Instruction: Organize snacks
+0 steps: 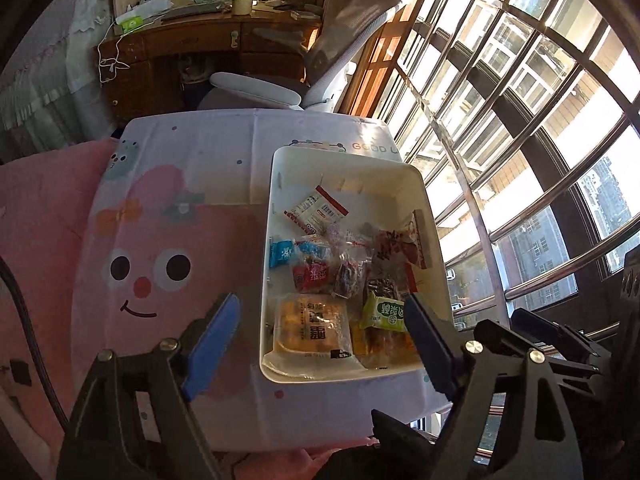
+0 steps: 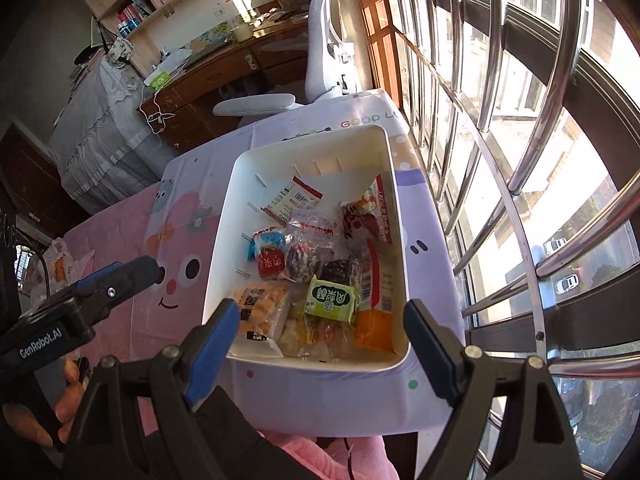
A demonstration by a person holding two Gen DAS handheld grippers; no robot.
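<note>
Below both wide-open, empty tools [image 1: 322,322] [image 2: 322,328], snacks [image 2: 312,272] fill the white bin [image 2: 224,248].

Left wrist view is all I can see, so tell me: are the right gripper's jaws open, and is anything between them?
Observer: The right gripper has its jaws wide open over the near end of the white bin, with nothing gripped.
Operator: What's on the cloth right of the bin? Its wall blocks me.
Observer: A purple cartoon face printed on the tablecloth.
Operator: How does my left gripper look from outside?
Observer: The left gripper is empty, to the left of the bin over the pink cartoon face, with a hand holding it at the lower left.
</note>
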